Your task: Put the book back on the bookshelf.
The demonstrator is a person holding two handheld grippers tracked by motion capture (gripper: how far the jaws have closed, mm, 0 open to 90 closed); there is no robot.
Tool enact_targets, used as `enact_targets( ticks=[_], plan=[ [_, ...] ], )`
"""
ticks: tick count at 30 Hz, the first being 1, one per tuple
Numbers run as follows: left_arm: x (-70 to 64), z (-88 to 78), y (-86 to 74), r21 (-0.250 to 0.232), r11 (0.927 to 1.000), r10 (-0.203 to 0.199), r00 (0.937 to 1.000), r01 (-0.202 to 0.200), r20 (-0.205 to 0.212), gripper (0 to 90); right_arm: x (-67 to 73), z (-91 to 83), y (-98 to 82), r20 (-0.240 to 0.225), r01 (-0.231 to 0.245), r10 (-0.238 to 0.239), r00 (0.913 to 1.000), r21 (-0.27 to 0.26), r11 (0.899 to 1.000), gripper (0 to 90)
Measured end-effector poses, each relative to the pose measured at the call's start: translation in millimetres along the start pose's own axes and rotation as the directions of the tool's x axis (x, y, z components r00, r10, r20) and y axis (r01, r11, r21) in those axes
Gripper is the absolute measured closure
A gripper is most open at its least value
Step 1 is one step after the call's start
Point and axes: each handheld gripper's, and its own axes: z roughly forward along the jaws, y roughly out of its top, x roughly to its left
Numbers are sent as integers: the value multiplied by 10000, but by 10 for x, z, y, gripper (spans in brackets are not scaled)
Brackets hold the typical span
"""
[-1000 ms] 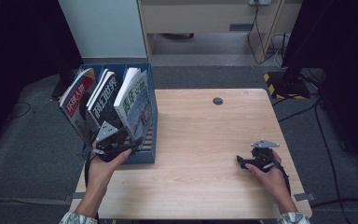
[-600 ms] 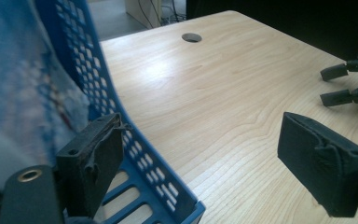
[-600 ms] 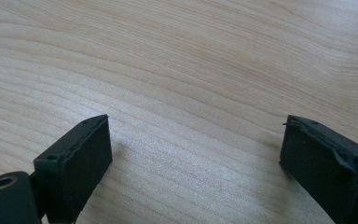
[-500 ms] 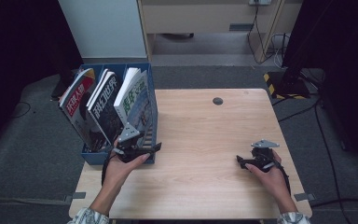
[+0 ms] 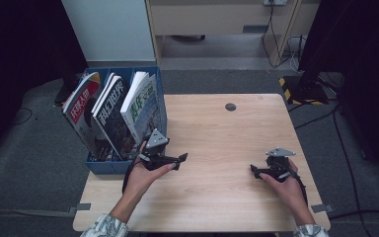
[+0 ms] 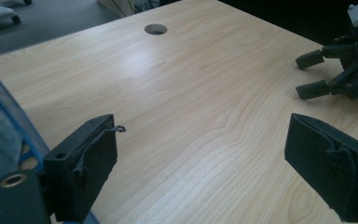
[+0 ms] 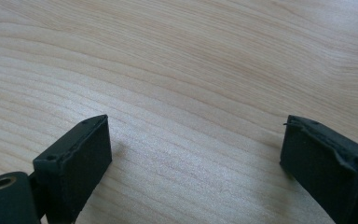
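A blue file box [image 5: 109, 167] stands at the table's left edge with three magazines [image 5: 108, 113] leaning upright in it. My left gripper [image 5: 180, 159] hovers just right of the box and points right across the wooden table [image 5: 217, 128]. In the left gripper view its jaws [image 6: 205, 172] stand wide and have just been opening, with only bare wood between them. The box's blue edge [image 6: 9, 116] shows at the left of that view. My right gripper [image 5: 255, 171] rests near the table's right front, pointing left, open and empty [image 7: 196, 168]. It also shows at the far right of the left gripper view [image 6: 310, 74].
A round cable hole [image 5: 230, 106] sits in the table's far middle [image 6: 155, 29]. Behind the table stand a white panel [image 5: 108, 29] and a wooden cabinet [image 5: 217, 17]. Cables and a yellow-black striped base [image 5: 296, 89] lie on the floor at right.
My left hand has moved right, away from the front of the file box and out over the table. Its jaws stand a little wider. The right hand has stayed put.
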Motion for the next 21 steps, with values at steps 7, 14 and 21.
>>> enact_targets(
  ticks=[7, 14, 21],
  plan=[
    [-113, 191, 52, 313, 9995, 57, 9991, -71, 424, 71, 0, 1, 0, 9, 7, -7, 10000, 0, 10000, 88],
    [-234, 363, 119, 458, 9987, 193, 9978, -222, 633, 70, 3, 0, 1, 18, -2, 2, 10000, 17, 10000, 86],
    [-369, 532, 155, 792, 9964, 252, 9974, -305, 672, 68, 2, 0, 2, 12, 6, -6, 10000, 21, 10000, 86]
  ],
)
